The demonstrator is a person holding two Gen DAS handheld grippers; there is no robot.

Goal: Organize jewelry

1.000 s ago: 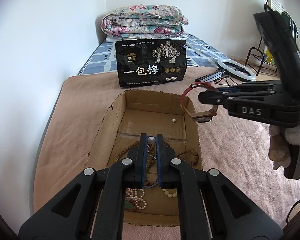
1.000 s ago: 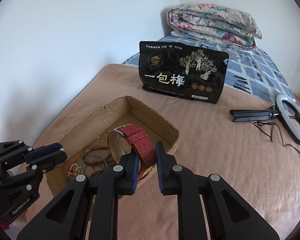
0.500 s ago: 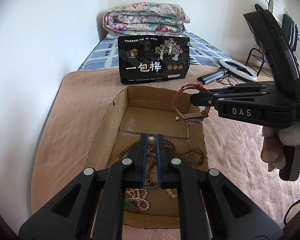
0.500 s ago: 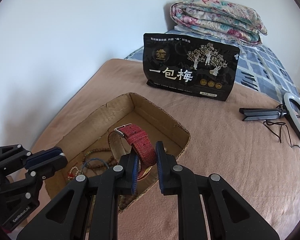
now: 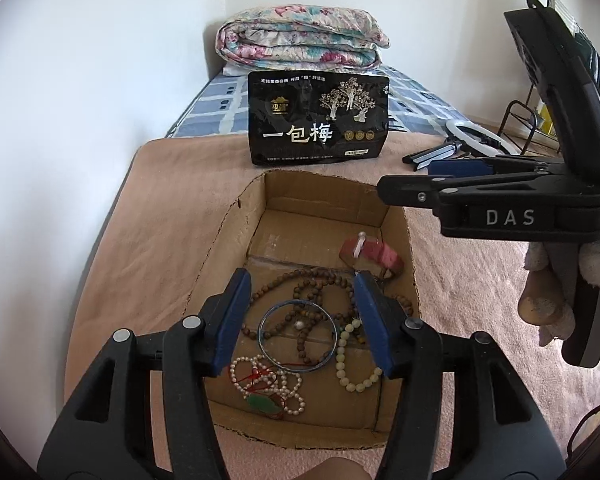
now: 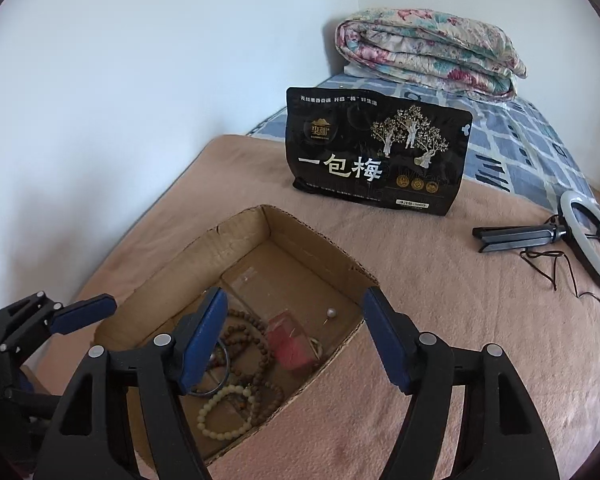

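An open cardboard box (image 5: 252,216) sits on the tan blanket. My left gripper (image 5: 304,314) hangs over its near half, its jaws opening and pressing on nothing. Below them on the box floor lie a blue bangle (image 5: 298,336), brown bead strings (image 5: 312,284), a pale green bead bracelet (image 5: 356,364) and a pearl bracelet with a green pendant (image 5: 268,384). The red-strapped watch (image 6: 290,340), slightly blurred, is down in the box (image 6: 320,236) by its right wall. My right gripper (image 6: 294,320) stands above it, its jaws opening and empty. A small pearl pin (image 6: 331,313) lies nearby.
A black snack bag (image 6: 376,160) stands behind the box. A ring light on a folded tripod (image 6: 588,236) lies to the right, its cable trailing. A folded floral quilt (image 5: 300,44) is at the back, a white wall to the left, a metal rack (image 5: 528,120) at far right.
Both grippers went from shut to open. The watch dropped from the right gripper into the box. The blue bangle left the left gripper and now lies on the box floor.
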